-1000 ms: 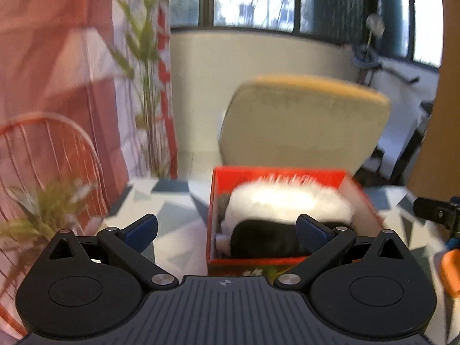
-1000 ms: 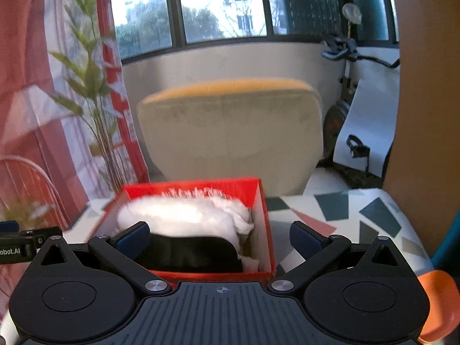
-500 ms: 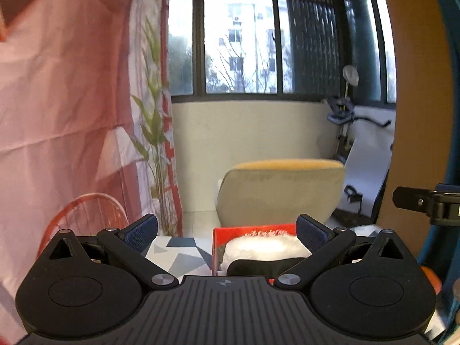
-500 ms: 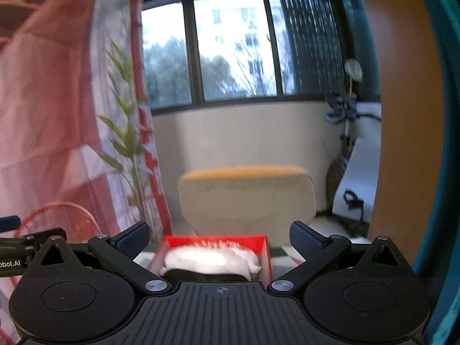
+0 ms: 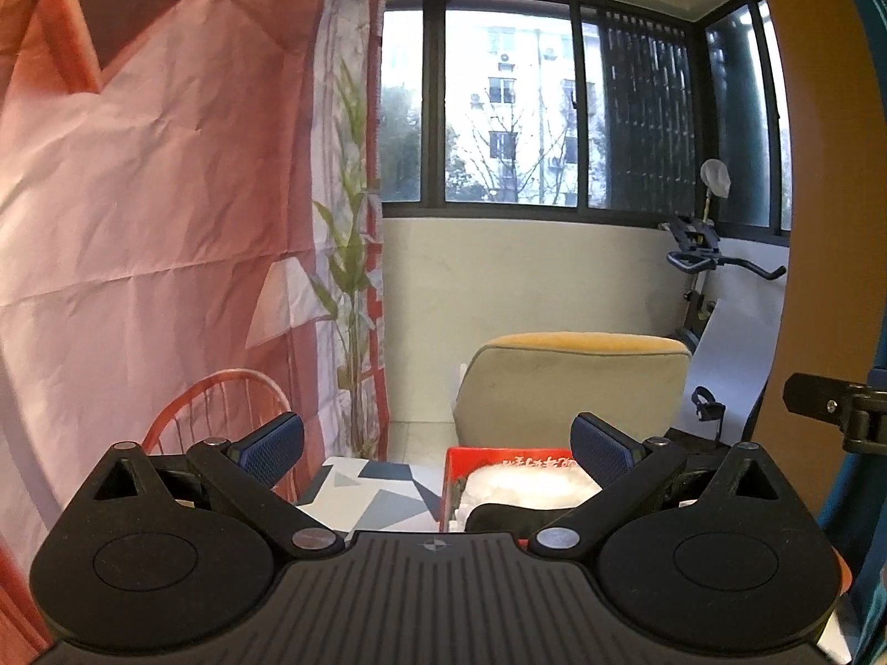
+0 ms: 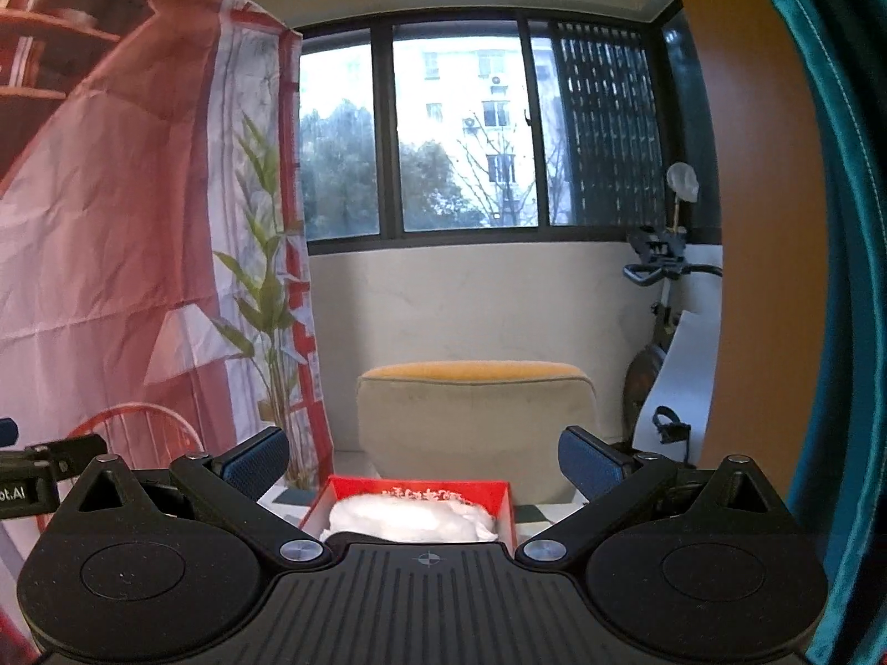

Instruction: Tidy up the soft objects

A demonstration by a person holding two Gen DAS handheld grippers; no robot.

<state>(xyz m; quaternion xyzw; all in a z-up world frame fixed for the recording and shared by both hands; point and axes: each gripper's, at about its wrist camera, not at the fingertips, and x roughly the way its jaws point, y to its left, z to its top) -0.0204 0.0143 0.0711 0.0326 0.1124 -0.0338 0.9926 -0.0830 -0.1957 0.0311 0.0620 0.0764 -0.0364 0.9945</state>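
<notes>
Left gripper [image 5: 438,446] spread apart, empty; right gripper [image 6: 422,460] spread apart, empty; red box [image 6: 507,504] on patterned tabletop [image 5: 366,485] at 6 o'clock, holding white fluffy item [image 6: 410,518] over black item [image 5: 510,515]

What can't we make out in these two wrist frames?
- Red box: its front is hidden by the gripper body in both wrist views.
- Black soft item under the white fluffy item: only a sliver shows, so what it is cannot be told.
- White print on the box's inner wall: too small to read.
- Table: mostly covered by the left gripper.
</notes>
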